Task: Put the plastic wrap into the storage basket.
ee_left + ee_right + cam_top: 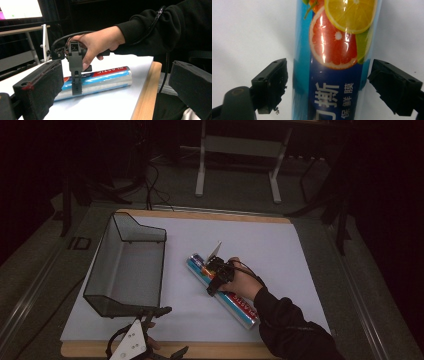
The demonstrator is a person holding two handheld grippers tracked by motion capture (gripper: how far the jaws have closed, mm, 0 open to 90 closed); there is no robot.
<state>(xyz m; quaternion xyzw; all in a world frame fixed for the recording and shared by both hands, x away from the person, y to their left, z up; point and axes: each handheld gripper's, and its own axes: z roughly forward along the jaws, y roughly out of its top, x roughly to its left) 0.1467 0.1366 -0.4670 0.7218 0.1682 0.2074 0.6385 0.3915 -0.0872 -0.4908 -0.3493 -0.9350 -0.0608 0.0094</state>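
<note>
My right gripper (216, 276) straddles the plastic-wrap roll (239, 306) lying mid-table, its jaws apart, a sliver of gap on either side of the roll. The mesh basket (127, 265) sits at nine o'clock. My left gripper (159, 332) waits at six o'clock, jaws wide.

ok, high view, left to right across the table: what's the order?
Wire basket → left gripper at the near edge → right gripper, jaws astride the plastic wrap roll → bare white mat.
</note>
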